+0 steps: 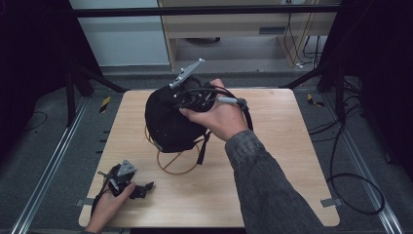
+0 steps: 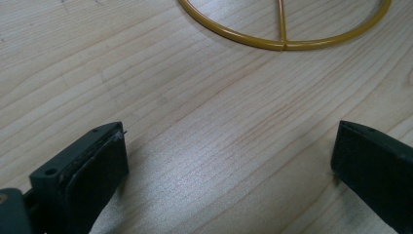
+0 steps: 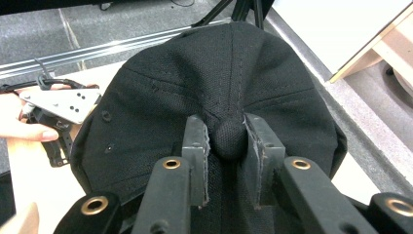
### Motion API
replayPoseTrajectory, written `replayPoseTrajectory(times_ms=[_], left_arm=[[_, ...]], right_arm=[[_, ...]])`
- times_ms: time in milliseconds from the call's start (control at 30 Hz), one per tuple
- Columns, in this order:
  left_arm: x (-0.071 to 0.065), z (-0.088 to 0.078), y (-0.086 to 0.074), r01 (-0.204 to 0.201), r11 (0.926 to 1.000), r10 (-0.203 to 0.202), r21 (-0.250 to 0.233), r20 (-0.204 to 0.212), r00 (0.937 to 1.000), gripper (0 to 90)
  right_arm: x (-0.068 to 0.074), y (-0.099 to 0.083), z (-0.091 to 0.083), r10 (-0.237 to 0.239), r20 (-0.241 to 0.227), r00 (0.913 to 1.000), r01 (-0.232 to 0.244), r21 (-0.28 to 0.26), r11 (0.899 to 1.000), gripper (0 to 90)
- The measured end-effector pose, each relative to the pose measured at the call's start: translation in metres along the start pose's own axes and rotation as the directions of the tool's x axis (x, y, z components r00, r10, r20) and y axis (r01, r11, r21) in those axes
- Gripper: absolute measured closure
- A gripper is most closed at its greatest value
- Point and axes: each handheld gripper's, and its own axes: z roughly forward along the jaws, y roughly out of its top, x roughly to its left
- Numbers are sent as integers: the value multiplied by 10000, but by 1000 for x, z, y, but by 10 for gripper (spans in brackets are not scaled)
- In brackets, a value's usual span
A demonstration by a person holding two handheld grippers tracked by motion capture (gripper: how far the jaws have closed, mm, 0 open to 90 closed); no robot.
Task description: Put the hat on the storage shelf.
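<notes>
A black cap [image 1: 168, 122] sits over a yellow wire stand [image 1: 178, 168] at the middle of the wooden table [image 1: 277, 146]. My right gripper [image 3: 228, 139] is shut on the cap's top button [image 3: 229, 130], pinched between both pads at the crown [image 3: 160, 92]. From above, the right gripper [image 1: 184, 100] lies against the cap's top right side. My left gripper [image 1: 144, 187] rests low on the table's front left corner. Its jaws stand wide open over bare wood [image 2: 229, 151], and the stand's yellow ring [image 2: 285, 45] lies ahead of them.
Metal rails [image 1: 46, 165] run along the floor on both sides of the table. Cables [image 1: 355, 185] coil on the floor at the right. A pale cabinet [image 1: 224, 29] and black frame posts [image 1: 73, 83] stand behind the far edge.
</notes>
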Motion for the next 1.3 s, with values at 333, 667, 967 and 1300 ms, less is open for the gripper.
replayPoseTrajectory(times_ms=[333, 667, 967, 1300], left_arm=[[0, 0, 0, 3, 10000, -3, -1, 2, 10000, 0], [0, 0, 0, 4, 10000, -4, 1, 5, 10000, 0], [0, 0, 0, 4, 10000, -4, 2, 4, 10000, 0], [0, 0, 0, 4, 10000, -4, 2, 4, 10000, 0]], right_arm=[[4, 5, 16, -93, -138, 9999, 97, 289, 9995, 731], [5, 6, 29, -89, -260, 9996, 100, 425, 9990, 730], [6, 5, 38, -9, -342, 9994, 29, 579, 9983, 729], [6, 5, 41, 11, -381, 9993, 12, 600, 9982, 726]])
